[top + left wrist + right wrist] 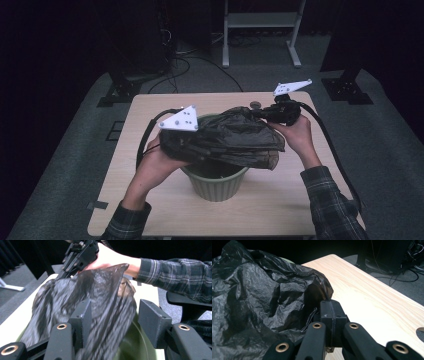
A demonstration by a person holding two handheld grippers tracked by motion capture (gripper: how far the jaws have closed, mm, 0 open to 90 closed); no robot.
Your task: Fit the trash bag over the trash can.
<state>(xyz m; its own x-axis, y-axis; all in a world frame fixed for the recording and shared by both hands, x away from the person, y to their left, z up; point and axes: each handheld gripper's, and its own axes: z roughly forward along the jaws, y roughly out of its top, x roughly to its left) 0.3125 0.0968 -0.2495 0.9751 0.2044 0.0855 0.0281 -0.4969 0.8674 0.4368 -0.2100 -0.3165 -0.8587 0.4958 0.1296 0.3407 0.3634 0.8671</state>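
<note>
Black bag (227, 137) hides most of green bin (216, 182) rim; left gripper (172, 135) jaws buried behind bag, high view.

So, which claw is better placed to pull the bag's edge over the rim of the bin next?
Probably the left claw: its jaws stand open around the black bag, above the green bin. The right claw is shut on the bag's edge.

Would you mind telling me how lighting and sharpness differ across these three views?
High view: dim, dark surroundings, only the pale wooden table lit. Left gripper view: the thin black plastic bag is motion-blurred, the background soft. Right gripper view: bag creases crisp, with slight sheen.
</note>
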